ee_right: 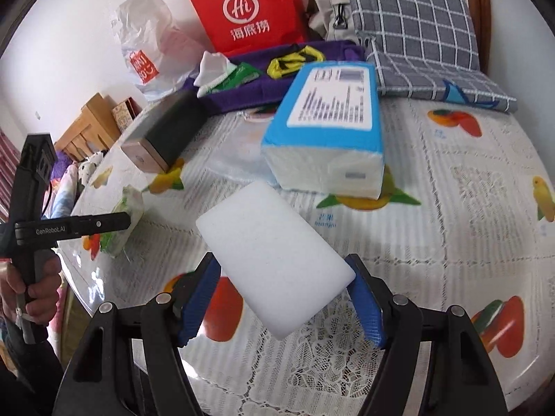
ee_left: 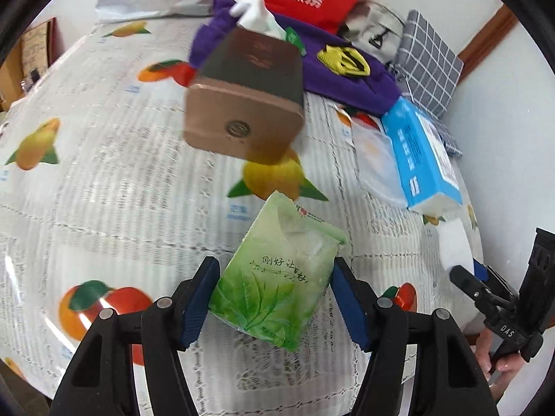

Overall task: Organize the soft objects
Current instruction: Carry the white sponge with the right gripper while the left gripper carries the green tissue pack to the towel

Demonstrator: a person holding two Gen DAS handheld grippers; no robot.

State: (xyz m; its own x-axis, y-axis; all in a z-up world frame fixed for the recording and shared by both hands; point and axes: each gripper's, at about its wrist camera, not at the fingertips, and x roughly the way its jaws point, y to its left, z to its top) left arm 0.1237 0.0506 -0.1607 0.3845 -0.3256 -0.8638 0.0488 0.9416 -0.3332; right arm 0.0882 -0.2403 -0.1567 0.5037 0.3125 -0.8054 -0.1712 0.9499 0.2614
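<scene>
We see the left gripper [ee_left: 275, 298] clamped on a soft green plastic tissue pack [ee_left: 274, 274] with leaf print, above the fruit-print tablecloth [ee_left: 114, 187]. The right gripper [ee_right: 282, 300] is clamped on a white rectangular foam sponge [ee_right: 274, 256], corner tilted toward us.

Tissue pack [ee_left: 274, 277] between pads of left gripper [ee_left: 275, 298], near table [ee_left: 121, 190] front edge. Sponge block [ee_right: 277, 263] between pads of right gripper [ee_right: 281, 301], right of tissue pack. Tissue box [ee_left: 242, 104] behind tissue pack, mid-table. Paper towel pack [ee_right: 329, 121] behind sponge block, right of tissue box. Towel [ee_left: 347, 79] behind both; paper bag [ee_right: 249, 7] behind towel; cushion [ee_right: 416, 34] far right.
</scene>
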